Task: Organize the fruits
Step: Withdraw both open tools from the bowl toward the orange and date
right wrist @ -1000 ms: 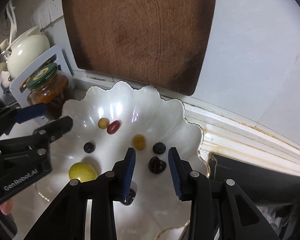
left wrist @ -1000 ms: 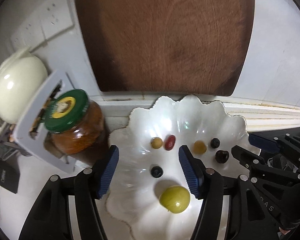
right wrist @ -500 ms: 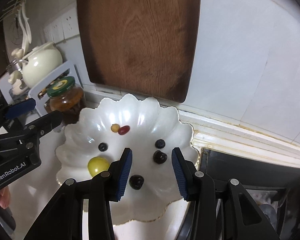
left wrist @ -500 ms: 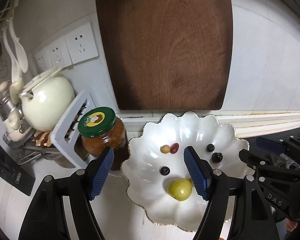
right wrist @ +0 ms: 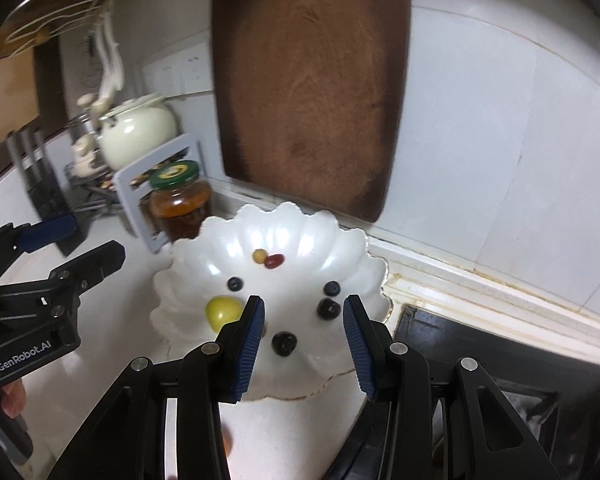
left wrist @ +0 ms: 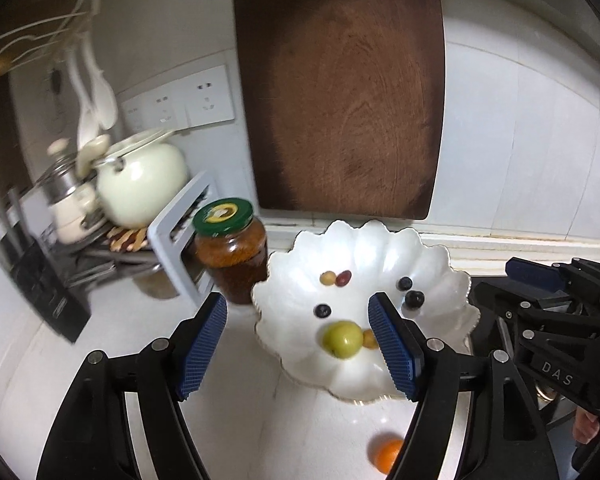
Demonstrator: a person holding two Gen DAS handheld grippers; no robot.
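Note:
A white scalloped dish (left wrist: 364, 248) sits on the counter and holds a yellow-green fruit (left wrist: 342, 339), a small orange one (left wrist: 368, 338) beside it, a yellow and red pair (left wrist: 327, 278), blueberries (left wrist: 322, 311) and a dark cherry (left wrist: 414, 299). An orange (left wrist: 388, 454) lies on the counter in front of the dish. My left gripper (left wrist: 296, 308) hangs open and empty above the dish's left rim. My right gripper (right wrist: 304, 308) hovers open and empty over the near right part of the dish (right wrist: 300, 232), above two cherries (right wrist: 284, 343).
A green-lidded jar (left wrist: 230, 252) stands just left of the dish, beside a grey rack (left wrist: 172, 248) and a cream pot (left wrist: 140, 184). A brown cutting board (left wrist: 340, 100) leans on the wall behind. A black stove (right wrist: 480, 352) borders the dish on the right.
Both grippers have drawn back and upward from the dish, so it looks smaller. The left jaws have widened. The orange on the counter has come into view.

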